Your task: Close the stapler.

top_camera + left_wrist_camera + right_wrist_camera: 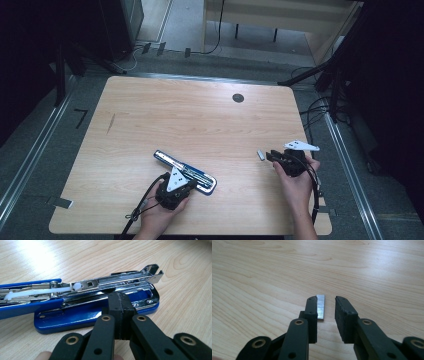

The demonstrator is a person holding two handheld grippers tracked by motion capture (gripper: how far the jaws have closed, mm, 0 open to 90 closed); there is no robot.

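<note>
1. Stapler: blue, swung open, lying flat on the wooden table near the front edge. In the left gripper view its far blue arm runs off the left border, so that end is cut off.
2. Left gripper has its jaws pressed together with nothing between them, tips right at the stapler's blue base; whether they actually touch it is hard to tell.
3. Staple strip, a short silver bar, lies on the table right of the stapler and well apart from it.
4. Right gripper is released, jaws parted around the strip; the left jaw hides part of the strip's edge, and contact there cannot be made out.
</note>
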